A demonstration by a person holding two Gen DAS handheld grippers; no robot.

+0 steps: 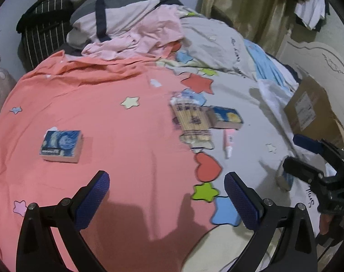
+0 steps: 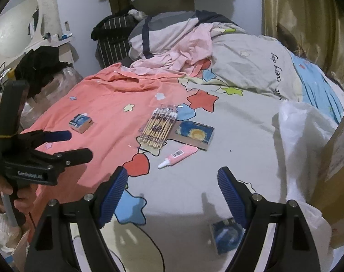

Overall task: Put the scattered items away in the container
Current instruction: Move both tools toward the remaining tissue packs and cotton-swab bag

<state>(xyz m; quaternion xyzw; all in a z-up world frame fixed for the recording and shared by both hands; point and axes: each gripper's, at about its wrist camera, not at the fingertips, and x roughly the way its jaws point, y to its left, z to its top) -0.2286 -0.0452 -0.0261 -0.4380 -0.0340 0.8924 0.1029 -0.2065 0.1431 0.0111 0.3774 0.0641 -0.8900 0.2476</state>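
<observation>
**Both grippers wide above the bed**

The left gripper [image 1: 166,189] gapes empty. Left to right lie a blue box [image 1: 62,145], pencil bundle [image 1: 191,119], second box [image 1: 226,116], pink tube [image 1: 228,141], cardboard carton [image 1: 315,108]. The right gripper [image 2: 172,185] gapes empty.

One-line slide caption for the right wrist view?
Open right gripper hovers over bed near pink tube, pencil pack and blue box.

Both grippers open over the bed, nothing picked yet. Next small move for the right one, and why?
Probably lower the right gripper onto the small blue box lying just below its right finger. It is the nearest loose item, both grippers are open and empty, and the cardboard box with the white bag sits close on that side.
</observation>
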